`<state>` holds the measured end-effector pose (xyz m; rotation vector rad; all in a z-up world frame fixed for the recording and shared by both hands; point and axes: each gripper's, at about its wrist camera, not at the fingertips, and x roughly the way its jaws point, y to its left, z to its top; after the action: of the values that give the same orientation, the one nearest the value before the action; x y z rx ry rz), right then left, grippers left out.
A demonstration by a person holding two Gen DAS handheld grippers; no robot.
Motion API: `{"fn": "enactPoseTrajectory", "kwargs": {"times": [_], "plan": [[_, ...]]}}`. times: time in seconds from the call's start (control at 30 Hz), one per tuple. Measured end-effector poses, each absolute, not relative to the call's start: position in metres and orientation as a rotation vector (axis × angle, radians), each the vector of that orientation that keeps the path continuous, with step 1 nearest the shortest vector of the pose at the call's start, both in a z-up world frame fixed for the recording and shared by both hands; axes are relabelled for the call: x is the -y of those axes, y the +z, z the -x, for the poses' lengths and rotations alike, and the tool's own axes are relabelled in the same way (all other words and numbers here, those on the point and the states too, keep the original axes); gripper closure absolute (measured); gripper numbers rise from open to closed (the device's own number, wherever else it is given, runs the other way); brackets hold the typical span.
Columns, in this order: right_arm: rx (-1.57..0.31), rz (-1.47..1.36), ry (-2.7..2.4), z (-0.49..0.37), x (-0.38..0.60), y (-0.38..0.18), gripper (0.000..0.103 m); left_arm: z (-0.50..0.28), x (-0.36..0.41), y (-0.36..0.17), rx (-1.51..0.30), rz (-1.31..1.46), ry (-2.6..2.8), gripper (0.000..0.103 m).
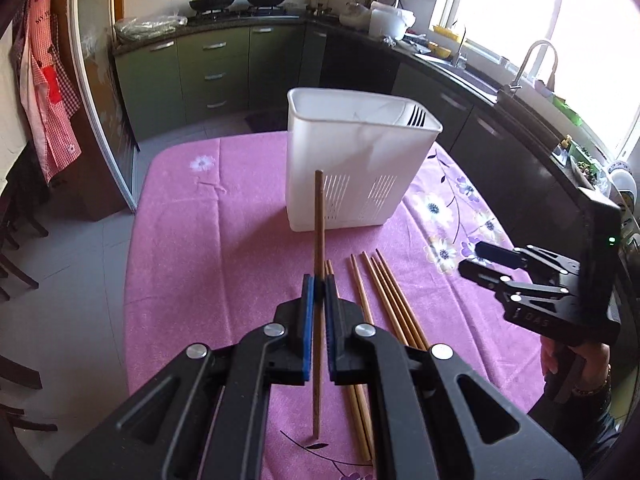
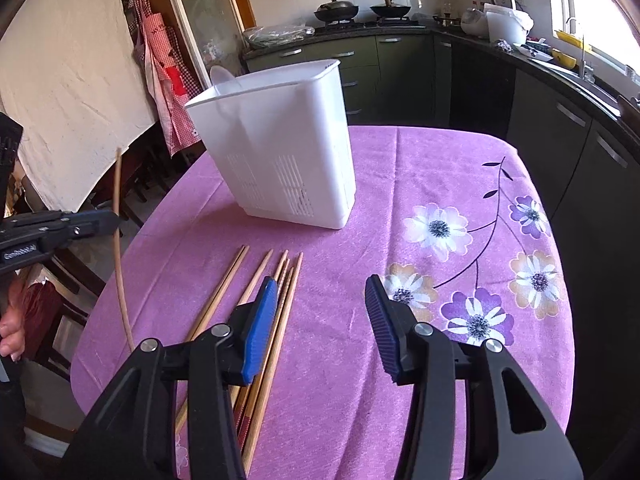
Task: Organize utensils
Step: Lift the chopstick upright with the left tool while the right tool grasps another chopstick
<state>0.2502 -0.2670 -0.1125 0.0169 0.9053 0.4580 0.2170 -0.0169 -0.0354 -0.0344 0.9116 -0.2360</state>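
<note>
My left gripper [image 1: 319,284] is shut on a brown chopstick [image 1: 319,240] and holds it nearly upright above the pink tablecloth. The same chopstick [image 2: 117,248] shows at the left of the right wrist view, held by the left gripper [image 2: 108,216]. Several more chopsticks [image 1: 384,292] lie on the cloth in front of the white utensil holder [image 1: 352,168]; they show in the right wrist view [image 2: 260,300] under my right gripper. A fork's tines [image 1: 416,117] rise inside the holder. My right gripper [image 2: 322,300] is open and empty just above the chopsticks; it shows at the right of the left wrist view [image 1: 476,258].
The round table [image 2: 400,200] has a pink floral cloth. The holder [image 2: 280,144] stands near its far side. Green kitchen cabinets [image 1: 216,72], a stove with woks [image 1: 240,0] and a sink [image 1: 536,64] lie beyond. Dark chairs [image 1: 16,248] stand at the left.
</note>
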Motion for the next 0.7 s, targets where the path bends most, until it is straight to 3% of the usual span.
{"fn": "enactPoseTrajectory", "kwargs": {"times": [0.13,0.17,0.23,0.7], "plan": [[-1.025,0.017,0.485,-0.266,0.253,-0.131,0.058,-0.197,0.014,-0.021,-0.84,0.006,-0.235,0.098],[-1.049,0.027,0.486,-0.269,0.25,-0.136,0.062,-0.192,0.013,-0.019,-0.826,0.005,-0.238,0.098],[-1.107,0.049,0.488,-0.278,0.244,-0.147,0.081,-0.181,0.01,-0.014,-0.808,-0.002,-0.239,0.098],[-1.229,0.106,0.492,-0.299,0.21,-0.172,0.086,-0.168,0.007,-0.012,-0.783,-0.019,-0.258,0.098]]}}
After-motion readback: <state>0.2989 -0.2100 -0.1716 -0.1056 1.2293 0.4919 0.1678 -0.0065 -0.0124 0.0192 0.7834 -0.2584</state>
